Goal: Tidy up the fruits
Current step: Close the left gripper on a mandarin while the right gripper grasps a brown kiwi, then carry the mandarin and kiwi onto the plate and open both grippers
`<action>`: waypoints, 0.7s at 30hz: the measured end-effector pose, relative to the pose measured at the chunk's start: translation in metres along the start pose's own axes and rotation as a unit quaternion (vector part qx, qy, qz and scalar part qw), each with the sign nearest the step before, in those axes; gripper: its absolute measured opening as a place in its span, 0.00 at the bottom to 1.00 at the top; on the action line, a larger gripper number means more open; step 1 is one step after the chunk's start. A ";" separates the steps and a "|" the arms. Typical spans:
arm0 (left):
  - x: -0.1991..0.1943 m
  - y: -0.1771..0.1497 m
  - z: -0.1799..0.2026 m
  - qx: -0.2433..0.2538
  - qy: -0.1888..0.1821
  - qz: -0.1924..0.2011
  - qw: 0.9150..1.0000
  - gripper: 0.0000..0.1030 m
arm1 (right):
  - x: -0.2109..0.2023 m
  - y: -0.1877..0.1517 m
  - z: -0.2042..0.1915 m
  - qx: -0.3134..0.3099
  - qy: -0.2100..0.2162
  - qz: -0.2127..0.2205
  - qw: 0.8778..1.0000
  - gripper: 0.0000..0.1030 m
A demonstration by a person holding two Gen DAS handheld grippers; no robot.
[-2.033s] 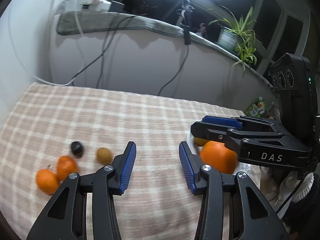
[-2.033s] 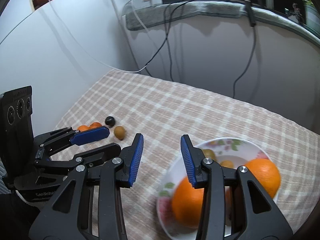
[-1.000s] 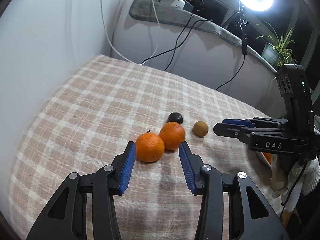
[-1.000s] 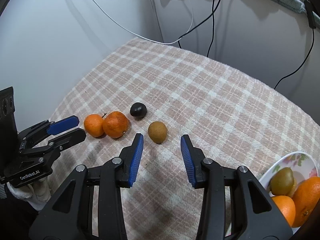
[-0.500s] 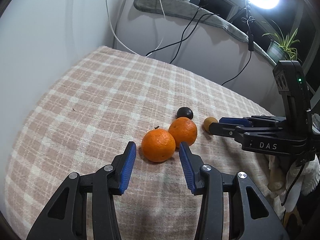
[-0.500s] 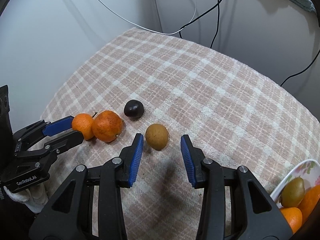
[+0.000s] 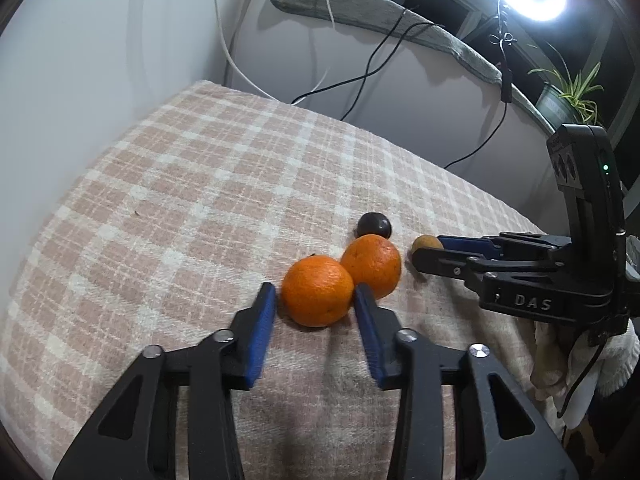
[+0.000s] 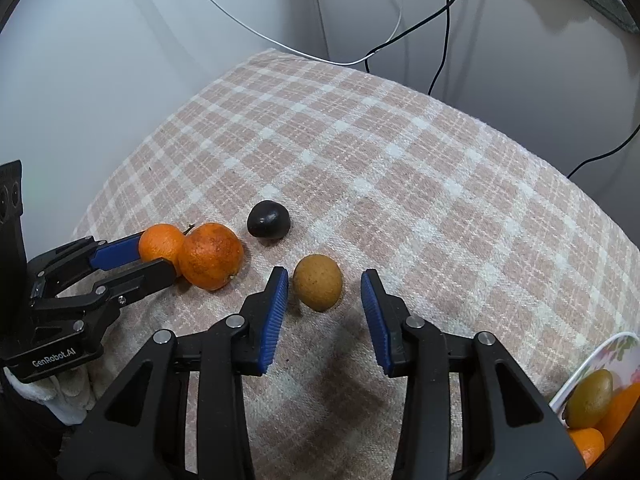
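Observation:
My left gripper (image 7: 315, 298) is open, its blue pads on either side of a small orange (image 7: 317, 291) on the checked cloth, close to touching. A second orange (image 7: 372, 266) leans against it, with a dark plum (image 7: 374, 225) behind. My right gripper (image 8: 324, 282) is open around a brown round fruit (image 8: 318, 282), apart from both pads. In the right wrist view the small orange (image 8: 160, 242), the second orange (image 8: 211, 255) and the plum (image 8: 268, 219) lie to the left, with the left gripper (image 8: 138, 258) around the small orange. The right gripper also shows in the left wrist view (image 7: 430, 251).
A floral bowl (image 8: 612, 350) holding a greenish fruit (image 8: 591, 398) and oranges (image 8: 588, 444) stands at the right edge. The checked cloth (image 8: 400, 168) covers the table. Walls stand behind and to the left; cables (image 8: 440, 20) hang down the back wall.
Both grippers have moved forward and down. The left gripper's pads now flank the small orange; the right gripper's pads now flank the brown fruit. No fruit has moved.

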State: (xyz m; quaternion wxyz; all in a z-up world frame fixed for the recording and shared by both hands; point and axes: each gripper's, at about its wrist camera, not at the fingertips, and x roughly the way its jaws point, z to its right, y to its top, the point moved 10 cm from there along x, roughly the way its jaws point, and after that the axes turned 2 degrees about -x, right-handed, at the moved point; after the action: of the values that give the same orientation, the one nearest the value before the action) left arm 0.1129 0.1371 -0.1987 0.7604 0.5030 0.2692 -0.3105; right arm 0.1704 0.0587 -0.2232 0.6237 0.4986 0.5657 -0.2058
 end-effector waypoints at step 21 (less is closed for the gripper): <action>-0.025 0.005 0.014 0.002 -0.012 0.030 0.999 0.34 | -0.041 -0.004 -0.001 -0.009 -0.002 0.042 0.999 0.25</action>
State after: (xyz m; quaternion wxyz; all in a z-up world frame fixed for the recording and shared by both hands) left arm 0.1015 0.1306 -0.1723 0.7719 0.5083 0.2439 -0.2938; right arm 0.1554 0.0451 -0.1874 0.6370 0.5160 0.5452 -0.1754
